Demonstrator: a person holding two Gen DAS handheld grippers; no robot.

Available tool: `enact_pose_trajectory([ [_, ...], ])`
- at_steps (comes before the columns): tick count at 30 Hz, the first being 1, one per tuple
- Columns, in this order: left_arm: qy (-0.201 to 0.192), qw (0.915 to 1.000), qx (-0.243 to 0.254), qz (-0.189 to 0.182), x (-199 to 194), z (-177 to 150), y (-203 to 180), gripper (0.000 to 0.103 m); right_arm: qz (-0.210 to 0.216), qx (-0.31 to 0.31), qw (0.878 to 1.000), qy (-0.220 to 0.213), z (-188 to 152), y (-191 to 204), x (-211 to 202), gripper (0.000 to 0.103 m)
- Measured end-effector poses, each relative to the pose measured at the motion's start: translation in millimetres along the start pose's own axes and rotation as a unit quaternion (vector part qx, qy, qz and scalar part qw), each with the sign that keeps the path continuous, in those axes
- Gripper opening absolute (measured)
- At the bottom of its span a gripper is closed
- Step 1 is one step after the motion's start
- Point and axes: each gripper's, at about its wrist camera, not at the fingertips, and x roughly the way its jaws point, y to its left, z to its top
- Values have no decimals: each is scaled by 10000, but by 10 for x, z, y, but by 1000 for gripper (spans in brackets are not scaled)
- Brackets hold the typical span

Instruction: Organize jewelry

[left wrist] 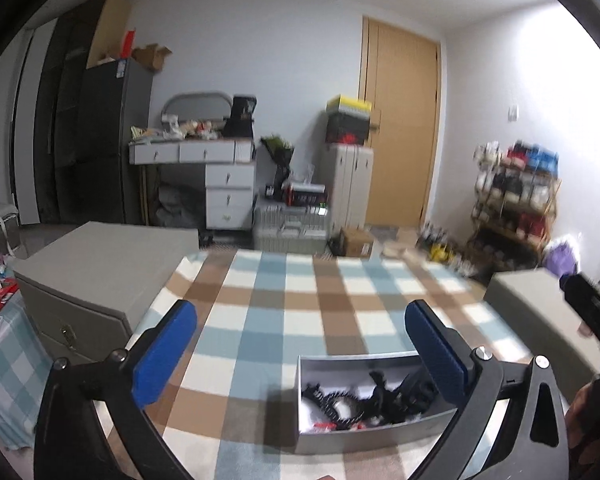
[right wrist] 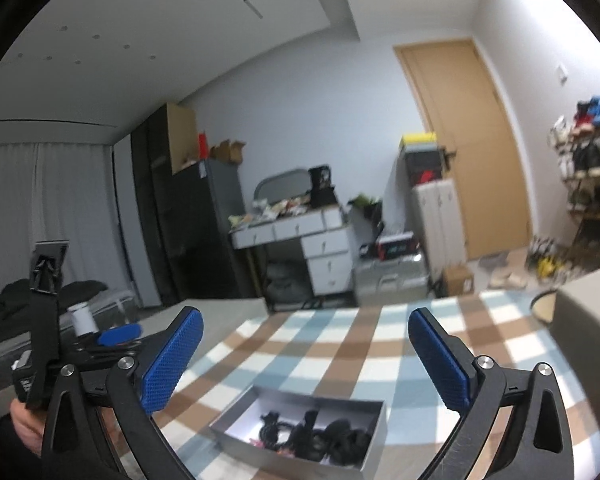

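1. Nearest the left wrist lens is the left gripper, its black arms tipped with blue textured pads, spread wide with nothing between them but checked cloth.
2. The right gripper fills the foreground of its own view the same way: jaws wide apart, blue pads bare, gripping nothing.
3. The shallow grey rectangular tray lies on the blue, brown and white checked tablecloth. In the left view it sits just below and inside the right-hand finger, which hides its right end; in the right view the tray lies whole, below and between the two fingers.
4. Inside the tray is a tangle of black jewellery, looped and beaded, with small red flecks near the front wall; single pieces cannot be told apart. The right view shows the same black jewellery against a pale floor.
5. Only the left view shows the closed grey case with a brass latch, left of the tray, and a second grey box to the right.
6. Only the right view shows the person's hand left of the tray, gripping the other tool's handle, and white curtains far behind.
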Motion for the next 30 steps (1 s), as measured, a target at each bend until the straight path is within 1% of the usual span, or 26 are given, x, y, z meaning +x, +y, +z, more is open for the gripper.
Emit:
enact_pose_trajectory([
  [1, -119, 9999, -69, -69, -35, 5, 20, 102, -80, -64, 9999, -71, 10, 21, -31, 103],
  [2, -330, 9992, -190, -132, -82, 17, 62, 102, -153, -141, 9997, -146, 14, 41, -62, 103],
  [3, -456, 9985, -266, -109, -104, 23, 87, 102, -217, -189, 9994, -208, 15, 49, -82, 103],
  [5, -608, 9975, -350, 9, -110, 6, 108, 102, -280, -196, 9990, -305, 3, 33, -111, 103],
  [7, -623, 9975, -324, 123, -61, -19, 97, 102, -392, -156, 9983, -404, -29, -10, -151, 103],
  [10, -722, 9968, -213, 276, 10, -102, 106, 102, -544, -177, 9974, -435, -128, -81, -138, 103],
  [12, -855, 9955, -43, 396, 19, -182, 74, 102, -666, -218, 9970, -318, -232, -130, -88, 103],
  [15, -954, 9933, 277, 594, 55, -297, 9, 102, -820, -357, 9959, -161, -394, -177, -15, 103],
  [18, -820, 9919, 565, 793, 159, -422, -47, 102, -932, -524, 9943, -4, -528, -207, 38, 103],
  [20, -726, 9917, 590, 882, 200, -460, -43, 102, -958, -606, 9935, 104, -603, -215, 86, 103],
  [23, -619, 9934, 500, 832, 221, -506, -11, 102, -995, -686, 9925, 168, -675, -216, 107, 103],
  [28, -433, 9946, 577, 744, 231, -570, -26, 102, -931, -697, 9918, 523, -718, -230, 225, 103],
  [30, -279, 9956, 593, 672, 260, -597, -26, 102, -957, -684, 9906, 697, -734, -244, 284, 103],
])
